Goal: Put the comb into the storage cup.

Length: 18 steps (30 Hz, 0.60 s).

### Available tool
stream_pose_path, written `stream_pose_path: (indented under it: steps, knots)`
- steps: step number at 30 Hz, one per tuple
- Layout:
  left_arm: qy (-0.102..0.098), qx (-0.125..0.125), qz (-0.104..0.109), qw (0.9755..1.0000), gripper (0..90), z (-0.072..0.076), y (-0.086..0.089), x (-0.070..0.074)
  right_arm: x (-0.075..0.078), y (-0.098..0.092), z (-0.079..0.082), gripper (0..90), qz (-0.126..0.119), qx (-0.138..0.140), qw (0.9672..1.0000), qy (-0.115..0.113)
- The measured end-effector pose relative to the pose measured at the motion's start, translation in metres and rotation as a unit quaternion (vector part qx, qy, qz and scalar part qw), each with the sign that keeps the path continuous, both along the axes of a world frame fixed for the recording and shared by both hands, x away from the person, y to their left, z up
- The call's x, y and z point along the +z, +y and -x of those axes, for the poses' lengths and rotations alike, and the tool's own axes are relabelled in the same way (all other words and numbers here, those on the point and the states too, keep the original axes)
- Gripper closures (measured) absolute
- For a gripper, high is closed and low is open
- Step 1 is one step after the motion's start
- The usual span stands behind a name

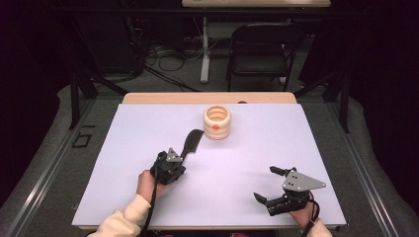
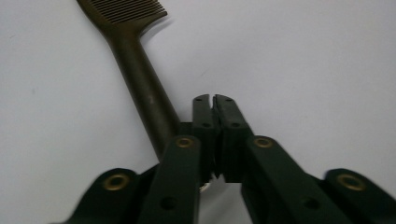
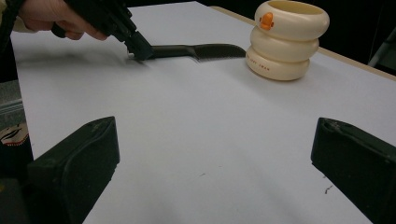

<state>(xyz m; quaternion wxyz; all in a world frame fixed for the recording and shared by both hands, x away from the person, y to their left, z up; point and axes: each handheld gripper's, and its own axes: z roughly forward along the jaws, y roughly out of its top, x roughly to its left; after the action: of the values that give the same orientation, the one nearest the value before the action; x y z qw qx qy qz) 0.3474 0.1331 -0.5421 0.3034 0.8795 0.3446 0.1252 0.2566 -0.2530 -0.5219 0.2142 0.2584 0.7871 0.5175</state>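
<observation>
At lower right of the high view the right gripper [image 1: 264, 182] sat, jaws wide apart, while left of centre the left gripper [image 1: 184, 157], jaws together on nothing, sat just beside the handle of the flat comb [image 1: 192, 140], prob. pre-grasp, needing jaws astride it, w/ bare mat [image 1: 257, 143] around and the cup [image 1: 217, 123] near the far edge.

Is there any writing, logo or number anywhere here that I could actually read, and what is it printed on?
Nothing here can be read in full.
Cream ringed plastic cup with an orange duck badge: a short line of small brown print on its lowest ring, too blurred to read.
Dark object at the left edge of the right gripper view: a white-and-red label, too blurred to read.
Black plastic comb: no lettering visible.
</observation>
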Motion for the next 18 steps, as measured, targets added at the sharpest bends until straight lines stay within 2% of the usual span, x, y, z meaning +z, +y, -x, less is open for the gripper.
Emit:
stream_pose_path:
  steps: [3, 7, 10, 13, 18]
  knots:
    - [-0.006, 0.012, 0.004, 0.9999, 63.4, 0.0, -0.001, 0.005, 0.0, 0.0, 0.0, 0.5, -0.001, 0.0, 1.0, 0.001]
    - [-0.012, 0.033, 0.014, 0.9993, 46.5, -0.004, 0.001, 0.016, 0.0, 0.0, 0.0, 0.5, 0.0, 0.0, 1.0, 0.003]
    - [-0.009, 0.04, 0.012, 0.9991, 38.9, -0.008, 0.002, 0.022, -0.001, 0.0, -0.001, 0.5, 0.0, 0.001, 1.0, 0.005]
    - [0.004, 0.04, 0.009, 0.9992, 31.0, -0.013, 0.003, 0.026, -0.001, 0.0, -0.001, 0.5, 0.0, 0.001, 1.0, 0.004]
    - [0.01, 0.048, -0.007, 0.9988, 25.1, -0.023, 0.002, 0.034, -0.001, 0.0, -0.001, 0.5, -0.001, 0.001, 1.0, 0.005]
